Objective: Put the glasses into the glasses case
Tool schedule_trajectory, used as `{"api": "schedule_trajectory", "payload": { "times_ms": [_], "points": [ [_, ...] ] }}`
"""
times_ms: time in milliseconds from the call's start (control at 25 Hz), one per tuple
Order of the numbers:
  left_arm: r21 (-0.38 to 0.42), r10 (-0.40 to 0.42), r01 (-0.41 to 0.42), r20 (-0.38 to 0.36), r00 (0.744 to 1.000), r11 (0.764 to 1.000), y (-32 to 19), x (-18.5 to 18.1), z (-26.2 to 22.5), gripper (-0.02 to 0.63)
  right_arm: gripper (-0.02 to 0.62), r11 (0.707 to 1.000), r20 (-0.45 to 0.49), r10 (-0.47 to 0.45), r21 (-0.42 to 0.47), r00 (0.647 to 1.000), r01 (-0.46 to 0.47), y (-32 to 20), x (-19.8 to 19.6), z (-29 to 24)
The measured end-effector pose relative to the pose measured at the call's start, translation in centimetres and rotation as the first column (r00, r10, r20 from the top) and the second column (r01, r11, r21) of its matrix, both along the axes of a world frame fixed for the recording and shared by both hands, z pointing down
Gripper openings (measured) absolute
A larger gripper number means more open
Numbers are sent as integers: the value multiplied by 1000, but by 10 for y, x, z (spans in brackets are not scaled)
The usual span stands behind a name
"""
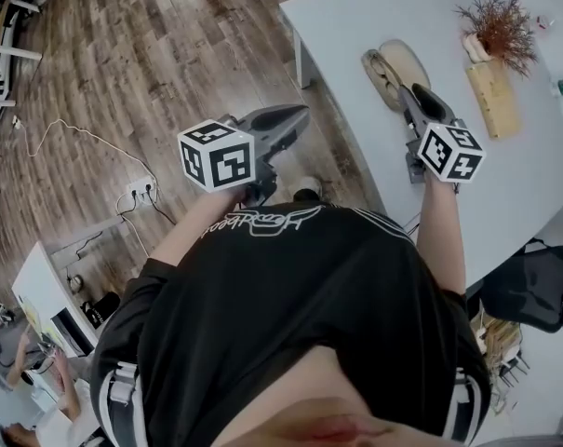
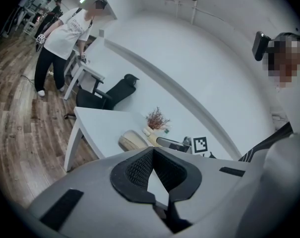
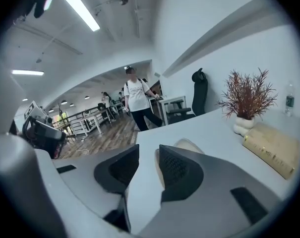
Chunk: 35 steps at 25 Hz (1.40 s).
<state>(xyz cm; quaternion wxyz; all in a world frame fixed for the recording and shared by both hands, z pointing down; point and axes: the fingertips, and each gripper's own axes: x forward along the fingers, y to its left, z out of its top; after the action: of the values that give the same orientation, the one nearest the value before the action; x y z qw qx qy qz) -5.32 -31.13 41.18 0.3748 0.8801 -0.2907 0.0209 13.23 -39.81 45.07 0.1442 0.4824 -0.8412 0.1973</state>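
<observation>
The glasses case (image 1: 404, 63) lies open on the white table (image 1: 355, 26), with a beige half and a grey half. In the grey half lies a round-rimmed shape that looks like the glasses (image 1: 382, 71). My right gripper (image 1: 407, 96) hovers just in front of the case and points at it. It is open (image 3: 149, 152), with nothing between the jaws, and the beige case (image 3: 189, 145) peeks out behind its right jaw. My left gripper (image 1: 301, 115) hangs left of the table edge over the floor. Its tips meet (image 2: 152, 150) and it holds nothing. It looks toward the case (image 2: 132, 140).
A dried plant in a white vase (image 1: 500, 26) and a tan block (image 1: 493, 96) stand right of the case, with a small bottle (image 1: 562, 87) beyond. A black chair (image 1: 532, 287) is at the table's right. A person (image 3: 137, 100) stands on the wooden floor (image 1: 169, 54).
</observation>
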Motion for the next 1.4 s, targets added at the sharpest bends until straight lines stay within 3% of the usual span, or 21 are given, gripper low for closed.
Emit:
{"api": "schedule_trajectory", "payload": {
  "times_ms": [200, 400, 520, 800, 1200, 1400],
  "points": [
    [48, 30, -29, -18, 999, 998, 36, -5, -25, 6, 115, 996, 46, -32, 90, 998, 28, 60, -23, -50],
    [108, 66, -64, -22, 998, 992, 75, -4, -48, 6, 60, 987, 144, -40, 157, 989, 17, 122, -34, -92],
    [149, 97, -92, -24, 995, 984, 106, -3, -62, 6, 46, 981, 214, -53, 194, 975, 11, 165, -40, -114],
    [237, 167, -159, -16, 986, 958, 176, 0, -93, 6, 18, 952, 263, -150, 299, 953, 67, 260, -64, -153],
    [315, 226, -222, 23, 974, 923, 257, -2, -113, 6, 18, 940, 256, -195, 326, 947, 106, 354, -101, -156],
    [310, 222, -223, 40, 974, 924, 277, -8, -104, 6, 18, 951, 280, -201, 284, 939, 119, 384, -117, -139]
  ]
}}
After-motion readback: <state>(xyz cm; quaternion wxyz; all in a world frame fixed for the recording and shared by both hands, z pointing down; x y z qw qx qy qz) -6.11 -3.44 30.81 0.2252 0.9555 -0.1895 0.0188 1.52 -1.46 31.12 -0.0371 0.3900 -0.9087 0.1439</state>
